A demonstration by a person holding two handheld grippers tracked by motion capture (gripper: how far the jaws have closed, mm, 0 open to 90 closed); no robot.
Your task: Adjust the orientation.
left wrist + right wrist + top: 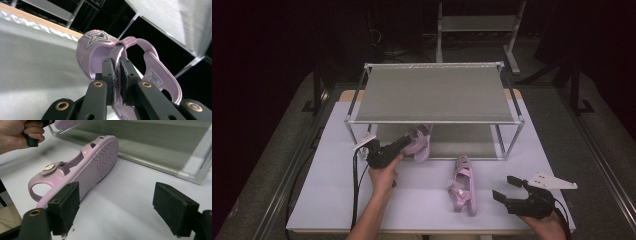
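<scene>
Two pink sandals (464, 184) (one (105, 50) gripped).

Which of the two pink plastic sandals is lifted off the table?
The pink star-decorated sandal, clamped by its strap in the left gripper beside the metal rack. The other pink sandal lies on its side on the white table.

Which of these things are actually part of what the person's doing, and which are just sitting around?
In use, apparently: held sandal, left gripper, sandal on the table, shelf rack, right gripper.

Lying about: second rack behind the table.
</scene>
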